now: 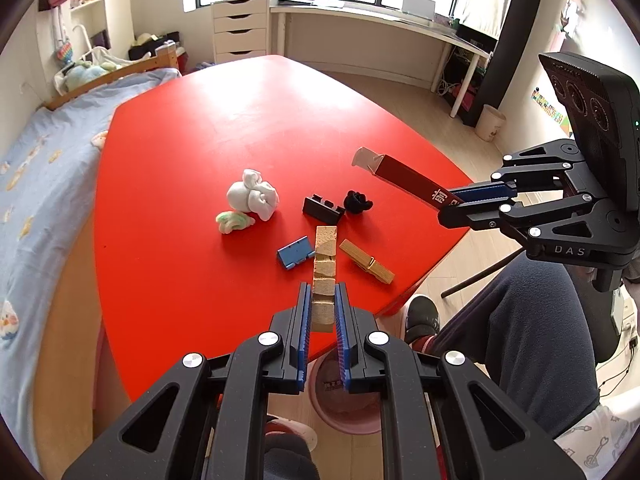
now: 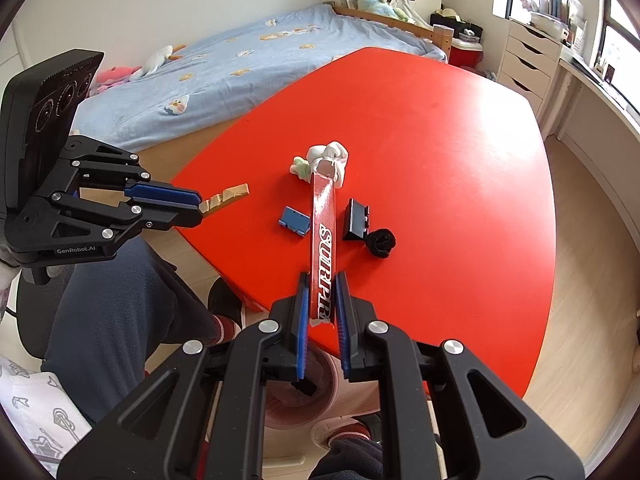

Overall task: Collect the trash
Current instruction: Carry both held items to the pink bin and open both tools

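My left gripper [image 1: 324,287] is shut on a tan crumpled strip [image 1: 325,256], which sticks out forward over the red table [image 1: 200,140]. My right gripper [image 2: 322,277] is shut on a long red carton [image 2: 323,224] with white lettering, and its torn open end points away. Each gripper also shows in the other wrist view: the right gripper [image 1: 450,203] with the carton [image 1: 404,178], the left gripper [image 2: 200,209] with the strip [image 2: 226,197]. A white crumpled tissue [image 1: 252,196] and a green-white wad [image 1: 235,222] lie on the table.
On the table lie a blue clip [image 1: 295,253], a black clip [image 1: 322,208], a black fabric knot [image 1: 357,201] and a wooden clothespin [image 1: 366,266]. A pink bin [image 1: 344,400] stands on the floor beneath the grippers, by the person's knee [image 1: 520,320]. A bed [image 1: 40,180] borders the table.
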`<action>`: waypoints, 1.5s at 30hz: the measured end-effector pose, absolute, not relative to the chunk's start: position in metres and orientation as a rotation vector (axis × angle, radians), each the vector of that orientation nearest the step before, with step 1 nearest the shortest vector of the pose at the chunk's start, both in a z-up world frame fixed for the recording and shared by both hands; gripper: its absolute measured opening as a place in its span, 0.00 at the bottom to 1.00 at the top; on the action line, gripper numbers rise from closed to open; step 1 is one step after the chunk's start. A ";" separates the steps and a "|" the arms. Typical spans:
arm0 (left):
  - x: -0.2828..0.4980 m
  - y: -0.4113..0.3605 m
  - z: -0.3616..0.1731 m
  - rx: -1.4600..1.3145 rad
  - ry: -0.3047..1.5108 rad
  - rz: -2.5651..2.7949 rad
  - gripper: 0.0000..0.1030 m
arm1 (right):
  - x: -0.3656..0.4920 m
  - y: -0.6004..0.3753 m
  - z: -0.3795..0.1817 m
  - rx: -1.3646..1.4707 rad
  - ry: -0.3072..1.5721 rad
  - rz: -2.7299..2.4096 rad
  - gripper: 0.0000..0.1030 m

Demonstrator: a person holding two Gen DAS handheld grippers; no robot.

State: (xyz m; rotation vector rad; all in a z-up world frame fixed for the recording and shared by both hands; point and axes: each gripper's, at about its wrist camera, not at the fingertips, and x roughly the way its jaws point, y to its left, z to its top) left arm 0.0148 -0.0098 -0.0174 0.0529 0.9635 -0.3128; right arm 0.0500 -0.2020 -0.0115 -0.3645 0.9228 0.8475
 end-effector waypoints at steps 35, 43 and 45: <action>-0.064 -0.030 -0.021 -0.060 0.955 -0.334 0.11 | -0.045 -0.231 -0.019 -0.271 0.970 0.841 0.12; -0.066 -0.033 -0.020 -0.060 0.954 -0.344 0.11 | -0.046 -0.232 -0.020 -0.259 0.972 0.854 0.12; -0.066 -0.034 -0.020 -0.059 0.959 -0.351 0.12 | -0.046 -0.233 -0.021 -0.246 0.978 0.863 0.12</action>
